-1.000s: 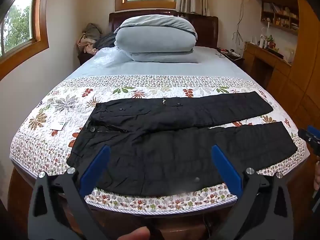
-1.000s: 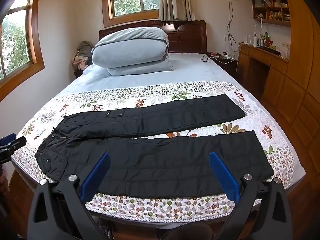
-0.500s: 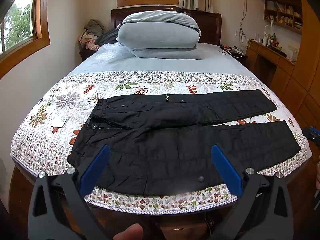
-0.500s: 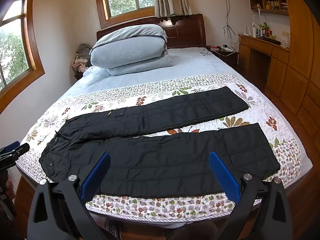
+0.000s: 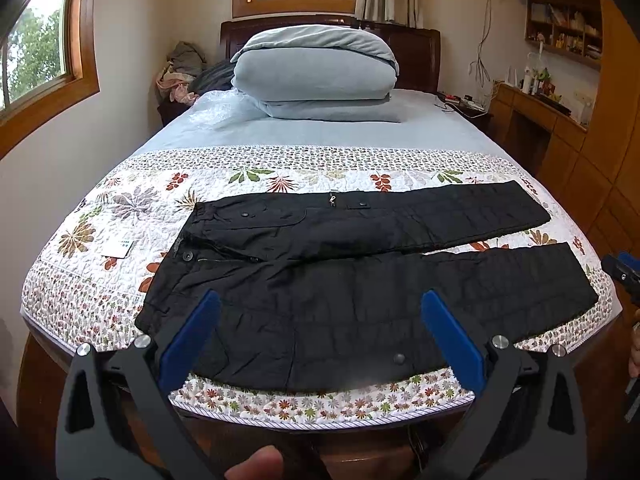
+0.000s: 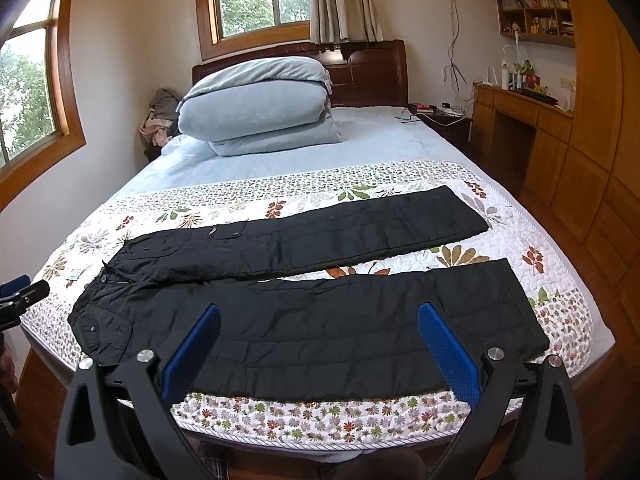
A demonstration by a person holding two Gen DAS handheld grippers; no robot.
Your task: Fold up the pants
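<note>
Over the bed (image 5: 120,216), pants (image 5: 360,280) flat, both grippers' fingers (image 5: 448,336) spread.

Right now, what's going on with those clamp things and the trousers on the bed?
A person holds a two-finger gripper in each hand, about to fold the black quilted pants. The pants lie flat and unfolded on the floral quilted bedspread, legs spread apart, waist toward the left. The left gripper and the right gripper both hover at the near bed edge, jaws wide open, holding nothing. Folding hasn't started.

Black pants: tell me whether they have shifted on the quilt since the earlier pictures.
No. The black pants lie unmoved on the floral quilt; their waistband sits equally near the white tag.
</note>
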